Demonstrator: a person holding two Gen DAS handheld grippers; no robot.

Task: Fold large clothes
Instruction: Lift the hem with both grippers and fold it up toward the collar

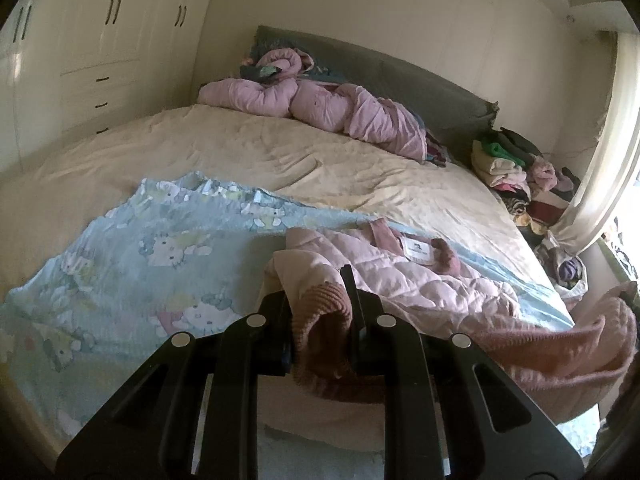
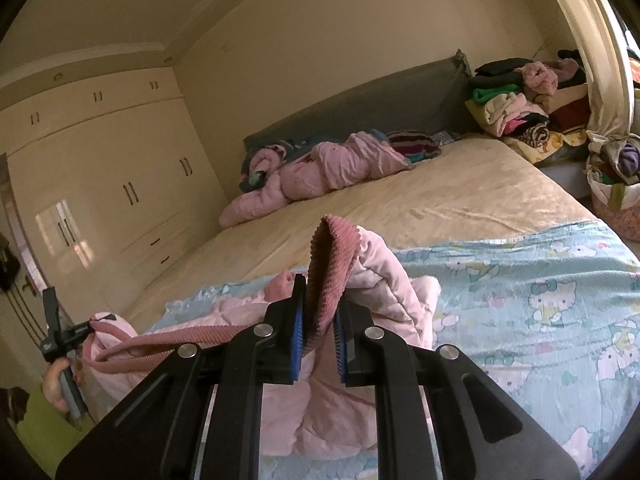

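A pink quilted jacket (image 1: 432, 276) with a darker ribbed hem lies on a light-blue cartoon-print sheet (image 1: 160, 248) at the near end of the bed; it also shows in the right wrist view (image 2: 392, 276). My left gripper (image 1: 320, 308) is shut on the jacket's ribbed hem (image 1: 324, 312) at one corner. My right gripper (image 2: 318, 312) is shut on the ribbed hem (image 2: 332, 256) at the other corner. The hem stretches between the two grippers along the bed's near edge. The left gripper also shows at the far left of the right wrist view (image 2: 66, 336).
A cream bedspread (image 1: 248, 148) covers the bed. A second pink padded garment (image 1: 320, 108) lies bunched by the grey headboard (image 1: 400, 72). A pile of clothes (image 1: 516, 168) sits at the bed's far right, with a full basket (image 2: 616, 188) below. Cream wardrobes (image 2: 104, 184) line the left wall.
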